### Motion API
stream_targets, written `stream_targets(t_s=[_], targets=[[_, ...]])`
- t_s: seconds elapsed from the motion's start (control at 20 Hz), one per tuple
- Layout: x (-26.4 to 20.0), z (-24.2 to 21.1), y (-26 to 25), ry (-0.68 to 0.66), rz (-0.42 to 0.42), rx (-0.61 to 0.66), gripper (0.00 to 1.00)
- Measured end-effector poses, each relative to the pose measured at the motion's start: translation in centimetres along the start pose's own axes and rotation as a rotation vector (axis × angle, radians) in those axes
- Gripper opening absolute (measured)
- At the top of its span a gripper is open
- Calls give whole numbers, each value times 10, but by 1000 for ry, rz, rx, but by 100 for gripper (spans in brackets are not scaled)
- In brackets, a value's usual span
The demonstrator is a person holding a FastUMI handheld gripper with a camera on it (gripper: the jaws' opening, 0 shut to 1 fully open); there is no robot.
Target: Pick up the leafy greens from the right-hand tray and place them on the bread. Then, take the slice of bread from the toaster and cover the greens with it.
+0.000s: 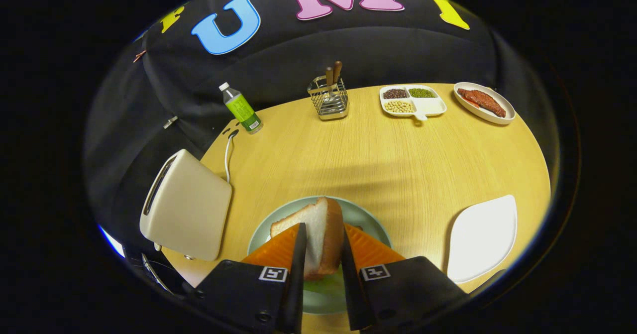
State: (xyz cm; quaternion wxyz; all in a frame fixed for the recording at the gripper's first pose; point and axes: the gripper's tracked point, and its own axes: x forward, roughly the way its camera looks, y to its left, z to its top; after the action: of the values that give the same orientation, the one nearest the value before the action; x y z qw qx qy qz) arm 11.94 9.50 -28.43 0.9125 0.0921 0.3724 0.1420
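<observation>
One bread slice (318,234) stands on edge, pinched in your tool (321,254), directly above the leafy greens (326,285) on the green plate (371,224); tip its broad face down to cover them

Gripper (322,254) fingers clamped on bread slice (318,232), held upright above pale green plate (368,222) at table (378,155) near edge. Leafy greens (328,284) visible under slice on plate. Toaster (186,204) at left edge; white tray (482,237) at right edge. Bottle (241,107), utensil rack (328,97), divided bean dish (412,100), sausage plate (483,102) along far edge.
</observation>
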Motion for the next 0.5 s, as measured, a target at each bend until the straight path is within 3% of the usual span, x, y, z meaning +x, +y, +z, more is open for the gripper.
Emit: stream_targets(t_s=[0.15,0.3,0.4,0.5], targets=[[-1,-1,-16,-12,-54,-66,54],[-9,-6,-18,-9,-65,-136,92],[-21,3,-19,-55,-77,-184,99],[-36,18,-16,-124,-80,-230,99]])
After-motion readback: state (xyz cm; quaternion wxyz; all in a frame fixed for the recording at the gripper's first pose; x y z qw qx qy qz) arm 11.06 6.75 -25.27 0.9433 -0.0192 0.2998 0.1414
